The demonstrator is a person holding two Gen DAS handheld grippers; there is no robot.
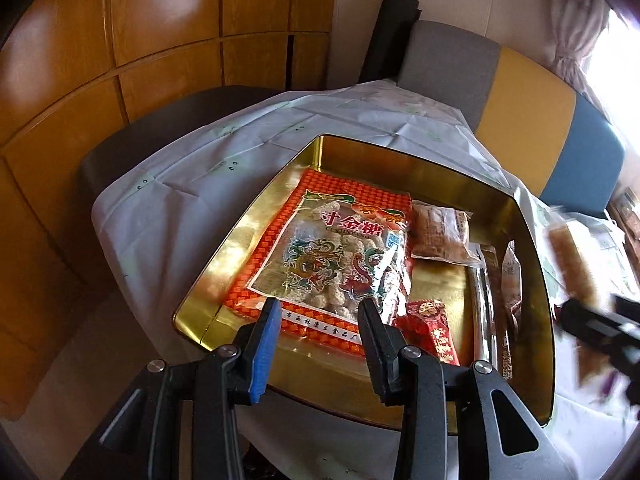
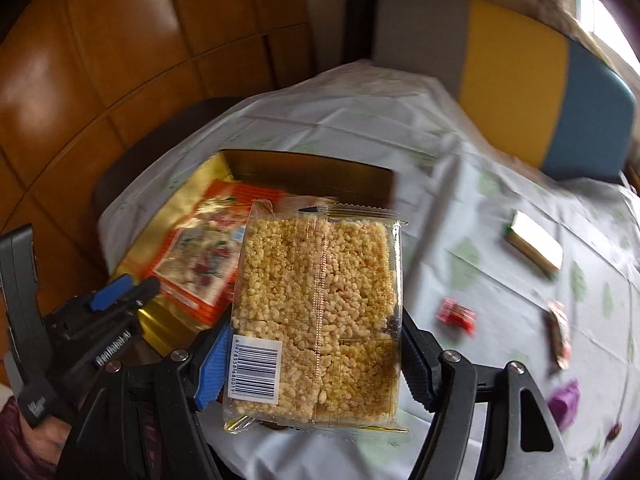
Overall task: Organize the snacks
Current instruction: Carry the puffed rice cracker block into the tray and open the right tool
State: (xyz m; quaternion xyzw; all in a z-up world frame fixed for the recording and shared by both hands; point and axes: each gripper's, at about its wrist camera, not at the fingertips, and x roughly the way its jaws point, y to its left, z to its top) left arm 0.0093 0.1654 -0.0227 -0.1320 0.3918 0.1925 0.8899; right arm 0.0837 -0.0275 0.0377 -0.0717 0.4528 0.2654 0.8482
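A gold tin tray [image 1: 224, 256] sits on the white tablecloth. It holds a big orange snack bag [image 1: 328, 248], a brown packet [image 1: 440, 236], a small red packet [image 1: 432, 328] and more wrappers along its right wall. My left gripper [image 1: 320, 316] hovers open over the bag's near edge with nothing between its fingers; it also shows at the left of the right wrist view [image 2: 138, 286]. My right gripper [image 2: 316, 360] is shut on a clear pack of puffed rice cakes [image 2: 320, 300], held above the table by the tray's right side. It appears blurred in the left wrist view [image 1: 596, 306].
On the cloth to the right lie a gold box [image 2: 534, 246], a red candy [image 2: 456, 314], a long wrapped snack [image 2: 560, 334] and a purple candy [image 2: 564, 402]. A grey, yellow and blue chair back [image 2: 516, 96] stands beyond the table. Wooden panels [image 1: 120, 60] line the left.
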